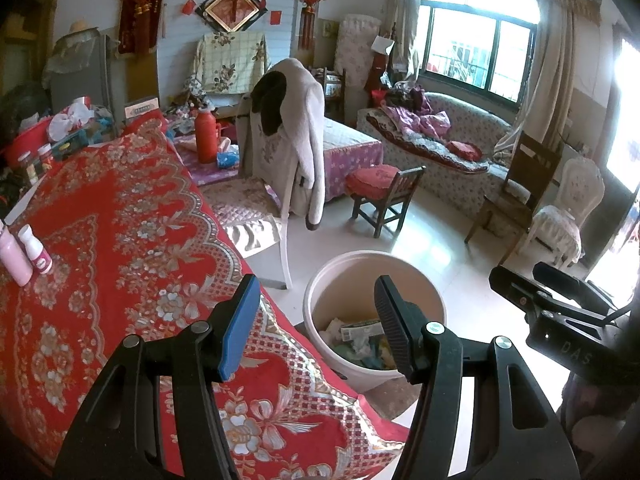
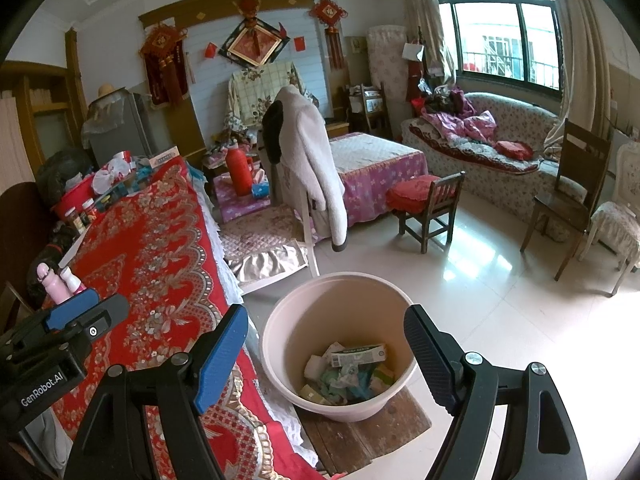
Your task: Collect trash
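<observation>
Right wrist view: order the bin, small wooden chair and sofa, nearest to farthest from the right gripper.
1. Bin, just below the open right gripper.
2. Small wooden chair, mid-floor, to the right.
3. Sofa, under the window.

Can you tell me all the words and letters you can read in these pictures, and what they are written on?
"GenRobot.AI": white letters on the black body of the left hand-held gripper, seen from the right wrist view.
"DAS": faint letters on the black body of the right hand-held gripper, seen from the left wrist view.
Carton in the trash bucket: printing too small to read.
Red wall decorations: characters too blurred to read.
</observation>
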Demonstrator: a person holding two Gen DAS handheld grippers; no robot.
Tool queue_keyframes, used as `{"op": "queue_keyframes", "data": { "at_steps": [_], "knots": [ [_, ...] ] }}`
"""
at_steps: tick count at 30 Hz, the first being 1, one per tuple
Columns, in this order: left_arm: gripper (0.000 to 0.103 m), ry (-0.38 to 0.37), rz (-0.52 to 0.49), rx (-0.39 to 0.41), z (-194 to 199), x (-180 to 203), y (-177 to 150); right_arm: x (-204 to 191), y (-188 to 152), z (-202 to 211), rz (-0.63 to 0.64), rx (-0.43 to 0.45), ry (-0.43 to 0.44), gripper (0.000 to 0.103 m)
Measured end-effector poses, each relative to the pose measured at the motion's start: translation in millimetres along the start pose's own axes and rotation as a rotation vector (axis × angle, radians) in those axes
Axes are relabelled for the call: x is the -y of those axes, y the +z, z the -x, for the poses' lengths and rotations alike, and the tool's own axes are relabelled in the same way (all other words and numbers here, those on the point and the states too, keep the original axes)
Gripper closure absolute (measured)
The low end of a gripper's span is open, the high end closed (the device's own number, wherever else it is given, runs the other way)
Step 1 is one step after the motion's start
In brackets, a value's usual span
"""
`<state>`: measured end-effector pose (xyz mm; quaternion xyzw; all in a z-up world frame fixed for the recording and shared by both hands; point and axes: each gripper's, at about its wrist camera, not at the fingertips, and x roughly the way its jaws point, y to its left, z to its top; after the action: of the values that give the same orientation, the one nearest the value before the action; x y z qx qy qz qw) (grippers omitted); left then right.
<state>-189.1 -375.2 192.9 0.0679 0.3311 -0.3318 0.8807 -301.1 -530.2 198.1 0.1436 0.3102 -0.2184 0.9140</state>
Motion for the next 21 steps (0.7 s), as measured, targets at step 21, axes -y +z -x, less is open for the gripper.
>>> {"op": "queue_keyframes", "data": {
  "at_steps": [21],
  "knots": [
    [0.045,-0.026,0.004,-0.029,-12.9,3.1,-5.4,15.2,-8.5,-0.6,0.002,-0.021,-0.004,0.024]
  ]
}}
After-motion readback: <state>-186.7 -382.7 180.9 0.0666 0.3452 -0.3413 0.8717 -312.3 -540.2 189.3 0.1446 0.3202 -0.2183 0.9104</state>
